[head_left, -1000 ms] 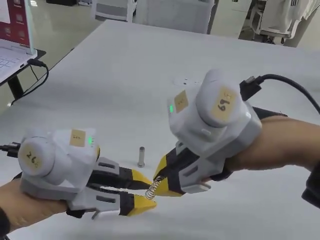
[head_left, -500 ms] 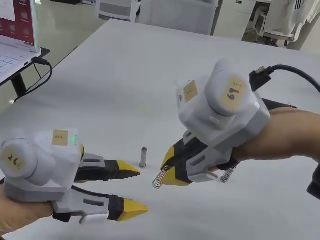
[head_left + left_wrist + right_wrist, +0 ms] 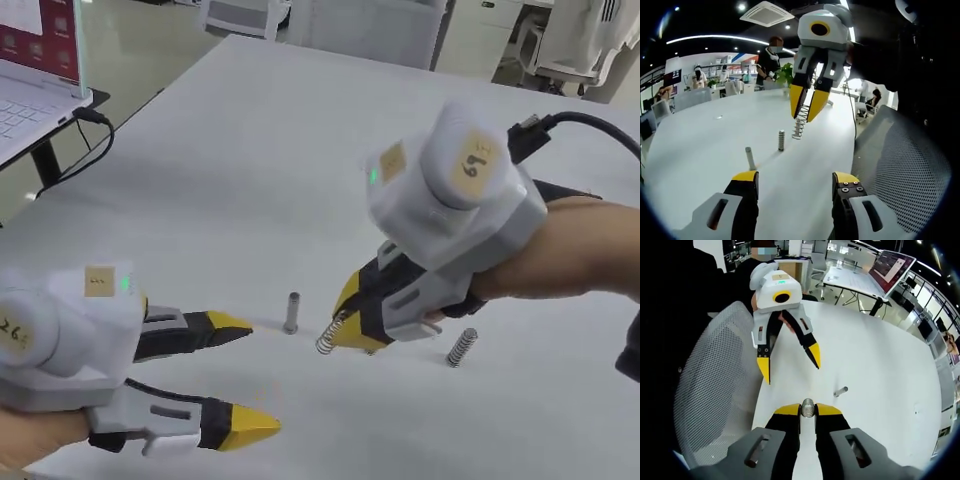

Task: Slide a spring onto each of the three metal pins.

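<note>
White matte tabletop (image 3: pixel 230 150) w/ a grey mesh chair (image 3: pixel 905 165) just beside its edge. Open laptop (image 3: pixel 40 60) on a separate side desk at far left, red on its screen, and a black cable (image 3: pixel 108 138) loops down from it. Bkgd is an office w/ a green plant (image 3: pixel 785 75), a person in a dark top (image 3: pixel 769 59) standing (others sit further back) and a ceiling vent (image 3: pixel 766 13).

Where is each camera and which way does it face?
Head view: on the headset, looking down at the table; left gripper, right gripper, a forearm show.
Left gripper view: on the left gripper, facing the right gripper; own open jaws at bottom.
Right gripper view: on the right gripper, facing the left gripper; own jaws grip a spring.
Shared: all show the pin and spring.
</note>
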`<state>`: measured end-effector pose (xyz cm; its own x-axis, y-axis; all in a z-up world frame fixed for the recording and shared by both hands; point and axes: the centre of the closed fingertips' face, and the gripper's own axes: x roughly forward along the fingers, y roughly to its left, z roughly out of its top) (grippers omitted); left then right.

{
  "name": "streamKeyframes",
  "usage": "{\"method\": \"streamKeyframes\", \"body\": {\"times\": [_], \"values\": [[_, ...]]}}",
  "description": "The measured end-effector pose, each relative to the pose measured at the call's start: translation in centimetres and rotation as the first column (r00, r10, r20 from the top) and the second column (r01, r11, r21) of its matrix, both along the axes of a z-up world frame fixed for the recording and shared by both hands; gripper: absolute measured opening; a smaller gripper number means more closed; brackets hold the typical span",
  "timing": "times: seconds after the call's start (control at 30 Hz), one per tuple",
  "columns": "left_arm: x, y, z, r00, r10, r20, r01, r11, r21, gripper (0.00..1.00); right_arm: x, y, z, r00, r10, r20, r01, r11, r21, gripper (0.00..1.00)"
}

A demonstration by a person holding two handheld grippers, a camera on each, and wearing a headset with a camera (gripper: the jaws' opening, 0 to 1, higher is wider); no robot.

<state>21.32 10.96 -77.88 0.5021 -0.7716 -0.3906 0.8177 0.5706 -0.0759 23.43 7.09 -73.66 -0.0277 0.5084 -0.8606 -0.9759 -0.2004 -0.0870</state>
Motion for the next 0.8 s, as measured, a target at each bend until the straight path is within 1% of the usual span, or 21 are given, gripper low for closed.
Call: {"method": "streamKeyframes", "body": {"times": [0.2, 0.43, 0.47, 0.7, 0.8], "values": [[0.0, 0.6, 0.0, 0.999, 0.037, 0.002, -0.037, 0.999, -0.010, 0.58, 1.2, 0.6, 0.8, 1.000, 0.003, 0.019, -0.003, 1.000, 0.001, 0.08], [-0.2, 0.4, 0.2, 0.998, 0.056, 0.006, -0.056, 0.998, -0.025, 0.58, 2.9, 1.2, 1.6, 0.999, 0.000, 0.034, 0.000, 1.000, 0.001, 0.08], [-0.2, 0.4, 0.3, 0.998, 0.059, 0.007, -0.058, 0.998, -0.028, 0.58, 3.3, 1.4, 1.6, 0.999, 0.001, 0.036, -0.001, 1.000, 0.000, 0.08], [-0.3, -0.1, 0.7, 0.998, 0.059, 0.012, -0.058, 0.998, -0.036, 0.58, 4.7, 2.3, 1.7, 0.999, 0.006, 0.035, -0.005, 1.000, -0.008, 0.08], [-0.3, -0.1, 0.7, 0.998, 0.061, 0.013, -0.061, 0.997, -0.038, 0.58, 5.2, 2.7, 1.4, 0.999, 0.013, 0.035, -0.012, 1.000, -0.027, 0.08]]}}
